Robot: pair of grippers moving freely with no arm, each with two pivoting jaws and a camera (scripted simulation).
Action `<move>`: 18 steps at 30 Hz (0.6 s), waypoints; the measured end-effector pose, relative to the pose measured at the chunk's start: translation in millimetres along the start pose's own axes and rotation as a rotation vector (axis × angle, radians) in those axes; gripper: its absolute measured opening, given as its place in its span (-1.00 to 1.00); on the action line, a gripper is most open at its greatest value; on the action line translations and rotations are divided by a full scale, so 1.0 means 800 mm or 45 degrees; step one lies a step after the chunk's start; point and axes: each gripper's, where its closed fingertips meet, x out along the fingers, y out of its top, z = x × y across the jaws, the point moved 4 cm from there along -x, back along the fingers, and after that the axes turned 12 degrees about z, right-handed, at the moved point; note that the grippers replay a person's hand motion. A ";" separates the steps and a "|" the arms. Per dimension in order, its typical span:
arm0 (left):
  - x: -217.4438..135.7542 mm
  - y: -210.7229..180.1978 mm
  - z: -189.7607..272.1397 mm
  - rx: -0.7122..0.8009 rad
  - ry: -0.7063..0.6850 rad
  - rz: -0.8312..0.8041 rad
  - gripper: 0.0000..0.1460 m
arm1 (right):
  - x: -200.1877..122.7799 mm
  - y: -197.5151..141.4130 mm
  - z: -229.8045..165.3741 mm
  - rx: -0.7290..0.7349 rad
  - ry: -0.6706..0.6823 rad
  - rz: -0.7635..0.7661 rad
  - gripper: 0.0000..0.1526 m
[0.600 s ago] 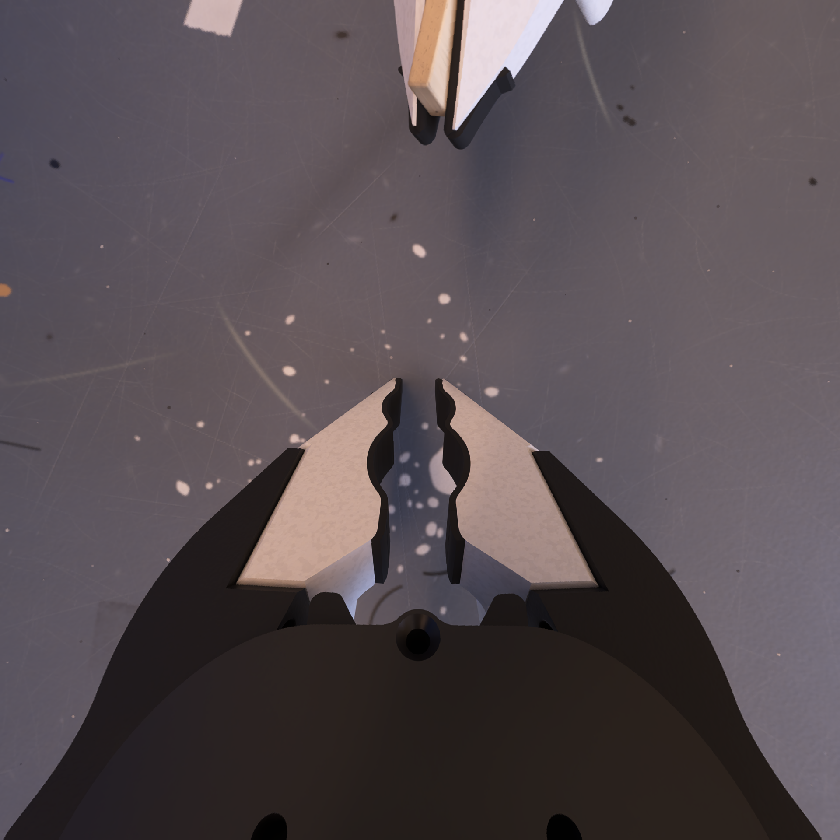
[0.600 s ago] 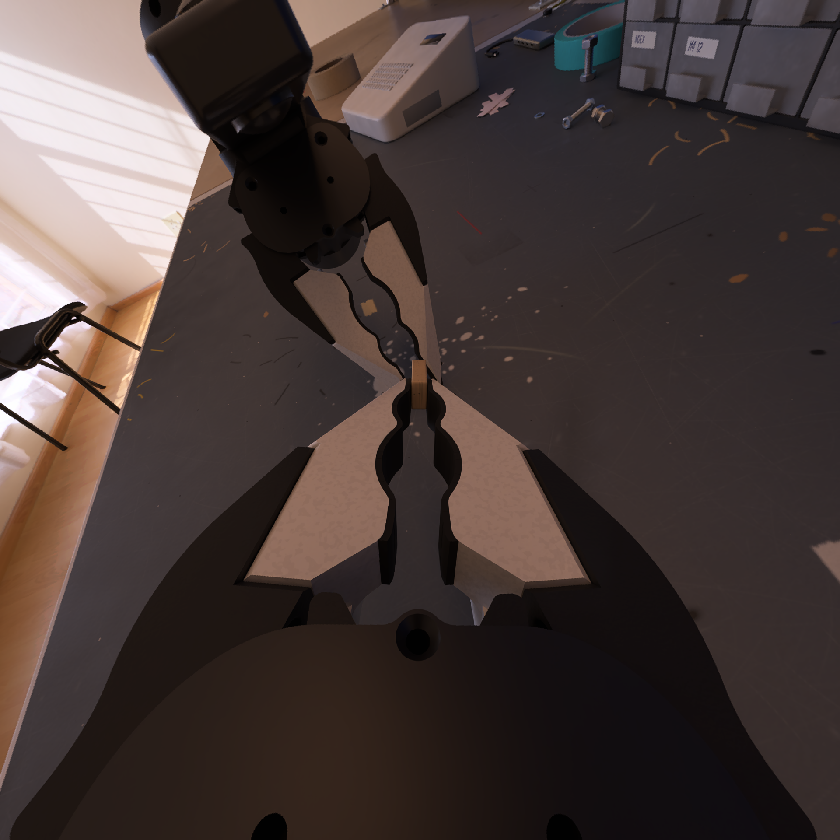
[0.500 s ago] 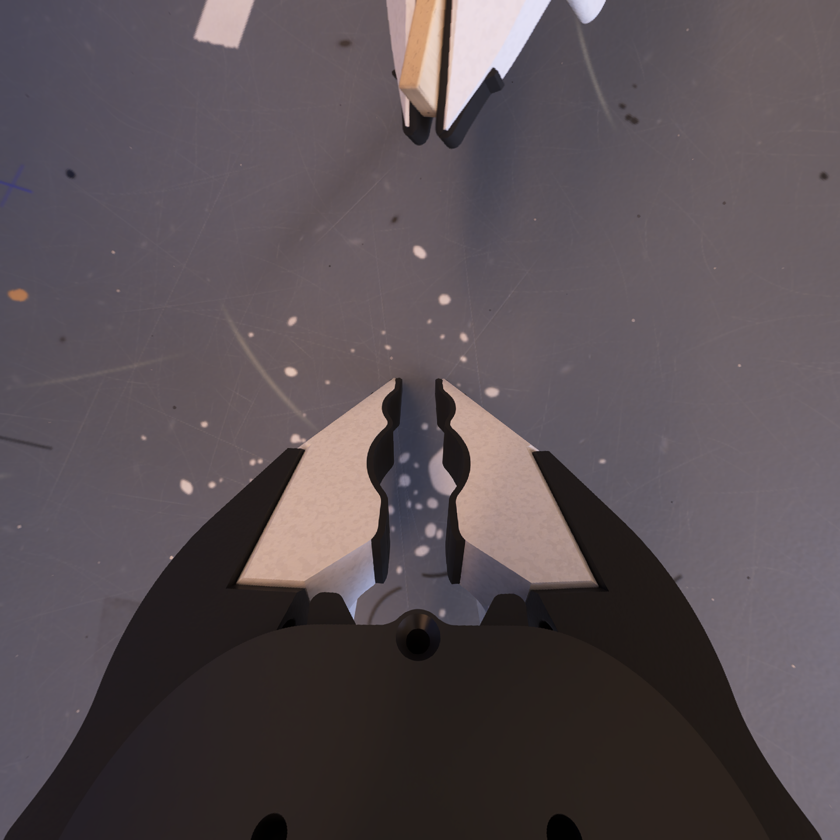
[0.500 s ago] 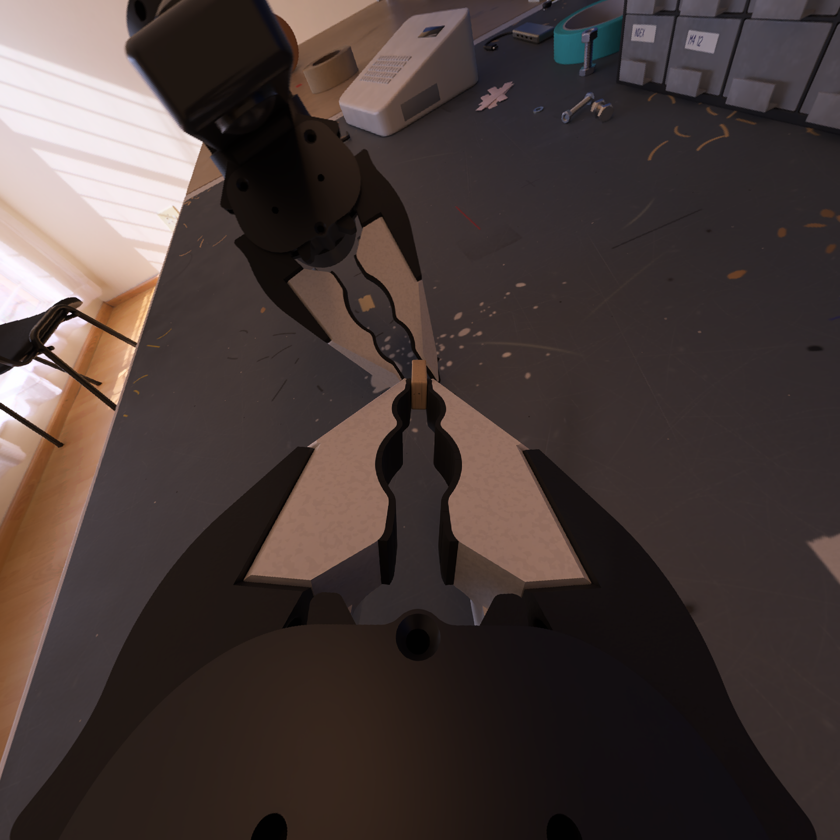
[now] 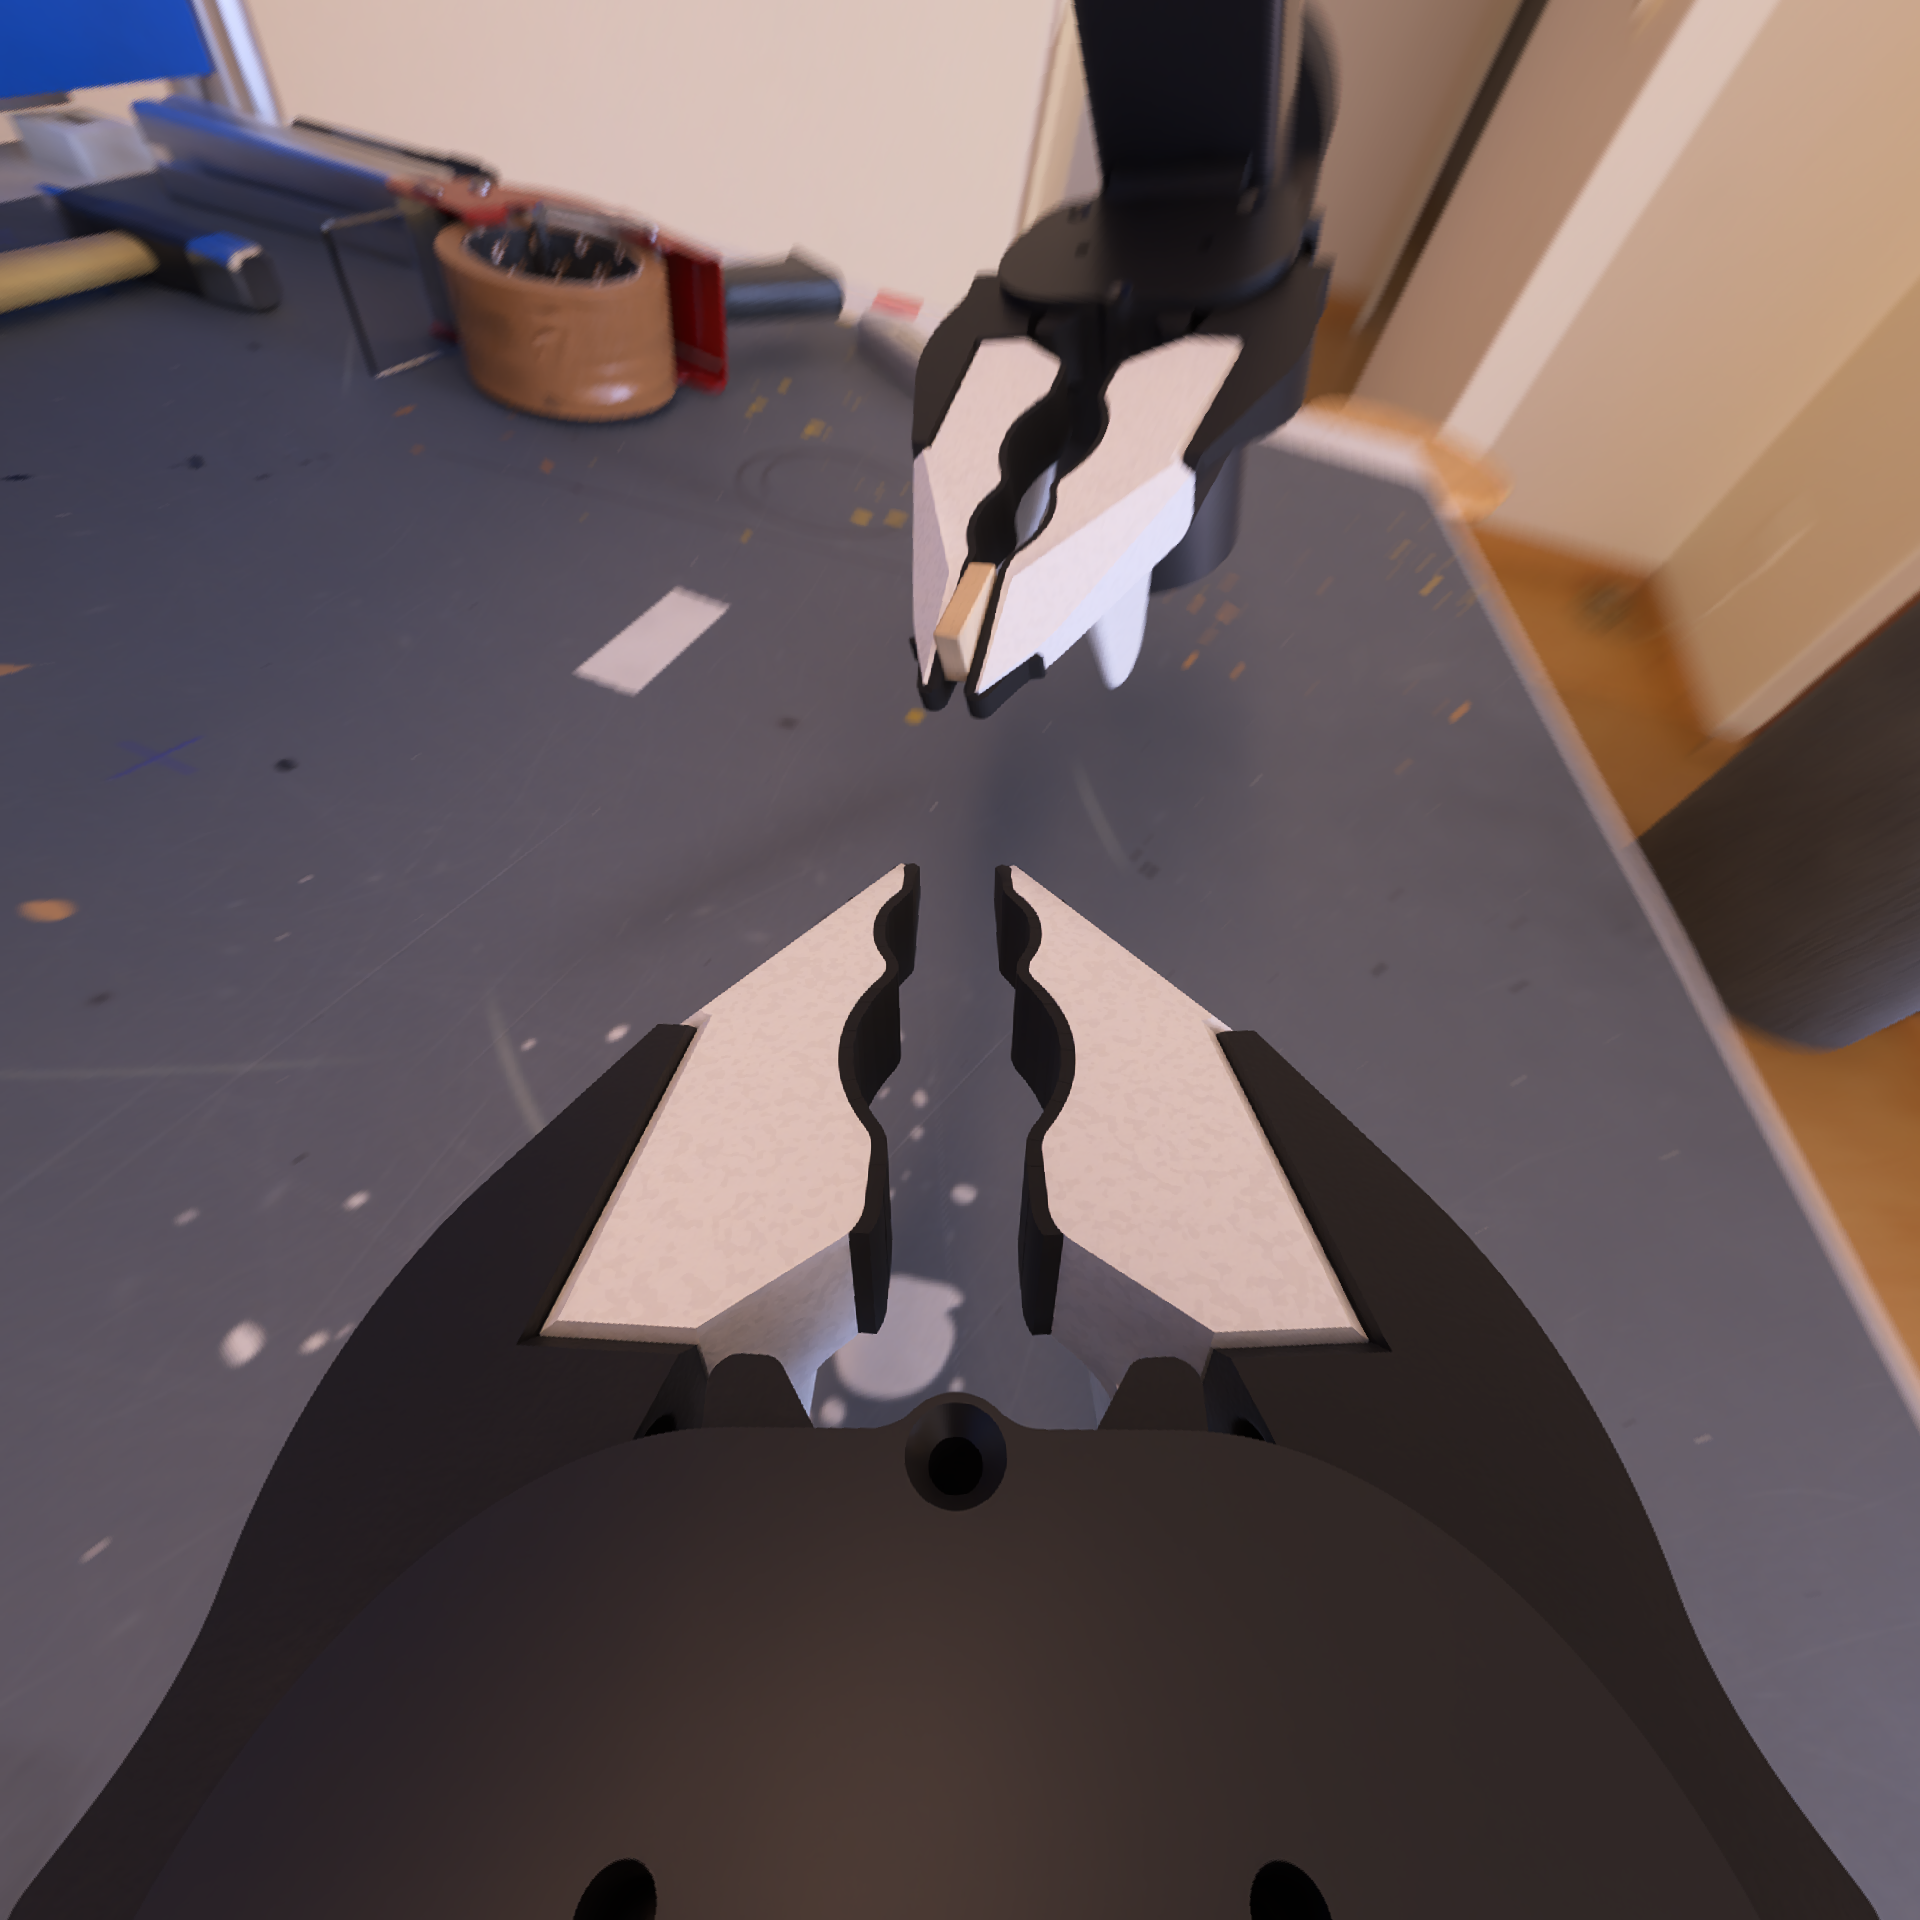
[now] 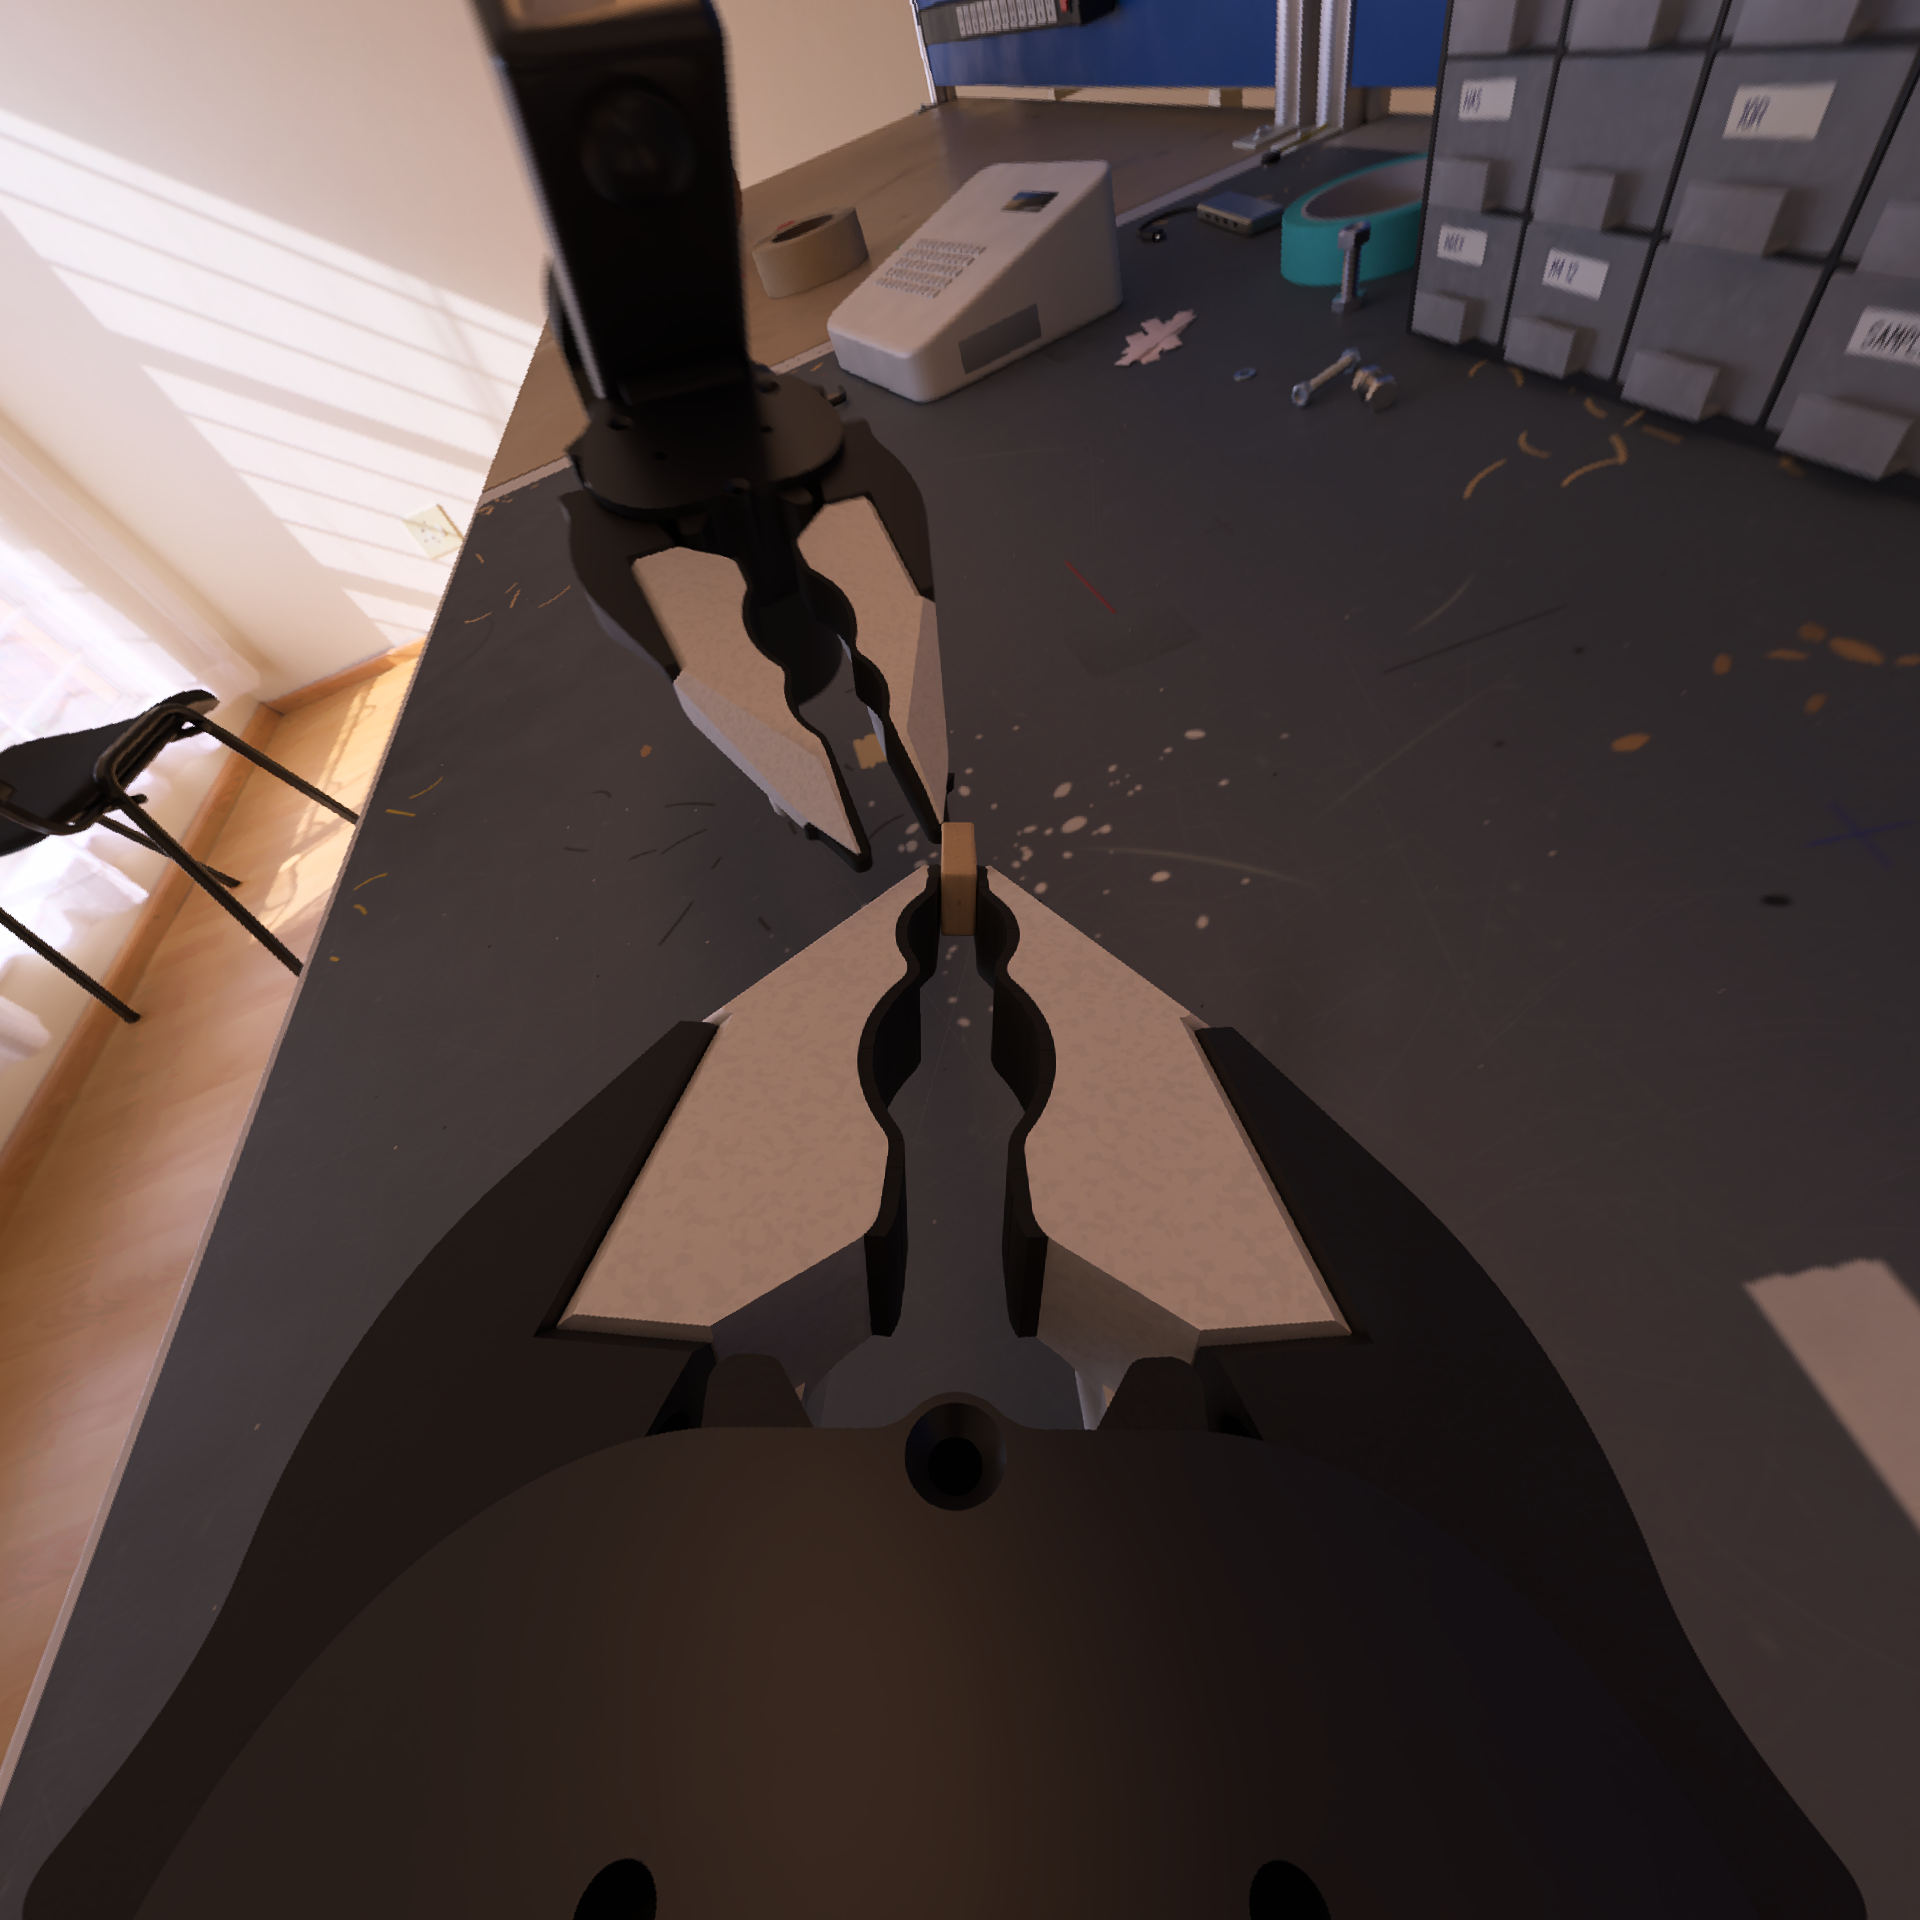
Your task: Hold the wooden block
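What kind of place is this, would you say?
Most likely a workshop: a scratched, paint-spattered dark workbench, grey small-parts drawers, loose bolts, tape rolls and a hammer.

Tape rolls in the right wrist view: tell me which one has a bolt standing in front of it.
The teal tape roll beside the grey drawer cabinet; the beige roll stands alone.

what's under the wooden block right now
Only bare grey tabletop with pale paint specks shows below the wooden block, which hangs clear of it, pinched at the tips of the right gripper. The fingers cover the block's side faces.
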 end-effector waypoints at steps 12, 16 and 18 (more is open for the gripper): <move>0.009 0.022 -0.008 -0.235 -0.326 0.252 -0.81 | -0.008 0.036 -0.001 -0.140 0.107 -0.041 -0.93; 0.010 0.023 -0.012 -0.267 -0.365 0.282 -0.81 | -0.007 0.040 0.000 -0.161 0.142 -0.080 -0.93; 0.008 0.025 -0.014 -0.319 -0.396 0.315 -0.81 | -0.006 0.040 0.001 -0.168 0.149 -0.098 -0.93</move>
